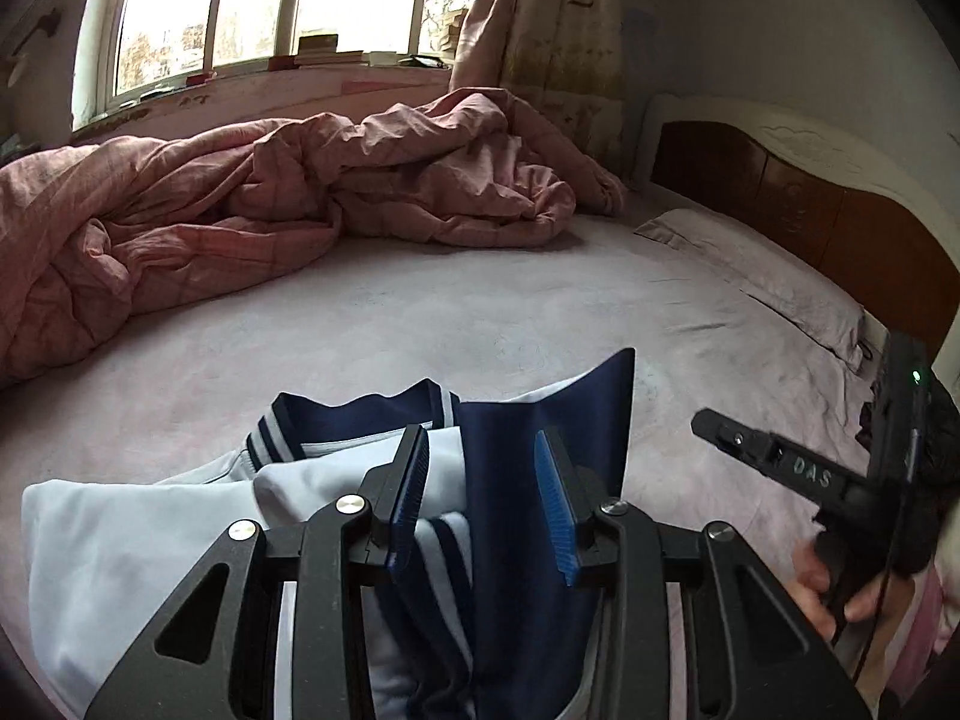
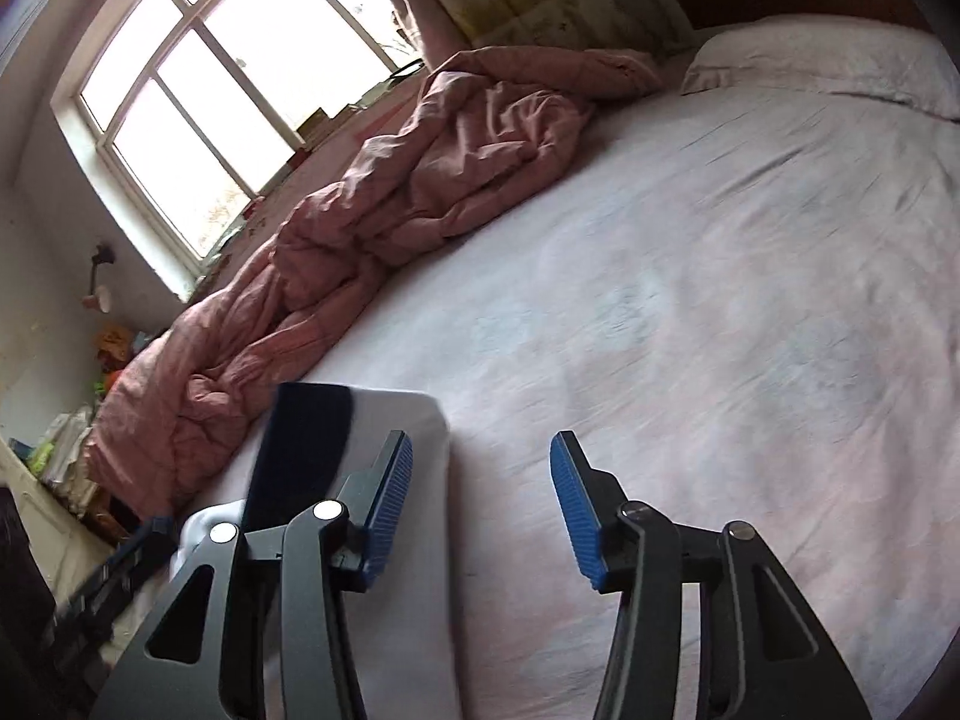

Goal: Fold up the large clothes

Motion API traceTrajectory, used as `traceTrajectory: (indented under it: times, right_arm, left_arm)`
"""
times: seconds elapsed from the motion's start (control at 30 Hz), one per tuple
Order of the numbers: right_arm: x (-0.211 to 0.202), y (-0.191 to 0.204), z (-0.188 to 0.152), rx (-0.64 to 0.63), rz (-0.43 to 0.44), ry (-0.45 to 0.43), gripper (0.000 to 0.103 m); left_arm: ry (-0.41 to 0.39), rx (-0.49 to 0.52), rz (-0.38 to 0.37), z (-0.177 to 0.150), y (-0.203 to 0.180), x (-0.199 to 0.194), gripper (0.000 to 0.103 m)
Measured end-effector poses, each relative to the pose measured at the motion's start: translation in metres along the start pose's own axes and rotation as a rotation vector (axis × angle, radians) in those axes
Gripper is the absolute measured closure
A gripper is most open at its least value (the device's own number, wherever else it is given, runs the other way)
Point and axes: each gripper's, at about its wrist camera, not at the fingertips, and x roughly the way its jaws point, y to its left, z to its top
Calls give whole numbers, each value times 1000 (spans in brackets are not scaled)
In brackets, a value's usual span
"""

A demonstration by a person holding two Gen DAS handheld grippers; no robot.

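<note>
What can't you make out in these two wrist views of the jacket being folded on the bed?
- Left wrist view: the lower part of the navy and white jacket is hidden behind the left gripper and cut off by the bottom edge; whether the pads press the fabric is unclear.
- Right wrist view: most of the jacket lies behind the right gripper and the frame edge.
- Right wrist view: the bed sheet is motion-blurred.
- Both views: the items on the windowsill are too small to identify.

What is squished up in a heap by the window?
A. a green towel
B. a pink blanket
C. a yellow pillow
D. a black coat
B: a crumpled pink blanket lies heaped along the far side of the bed, just under the window.
</note>
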Motion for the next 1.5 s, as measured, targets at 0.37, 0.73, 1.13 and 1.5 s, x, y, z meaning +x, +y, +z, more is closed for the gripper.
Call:
traceTrajectory:
  times: [0.37, 0.73, 1.13, 1.5]
  right_arm:
    - [8, -6, 3, 36, 12, 46, 53]
    - [9, -4, 2, 36, 29, 46, 53]
    - [33, 61, -31, -182, 291, 241, 53]
    - [34, 92, -56, -403, 237, 289, 51]
  left_arm:
    - [144, 129, -26, -28, -30, 57, 60]
    - [42, 103, 48, -25, -1, 22, 99]
    - [80, 55, 167, -44, 46, 16, 99]
    - [-6, 49, 255, -80, 54, -8, 63]
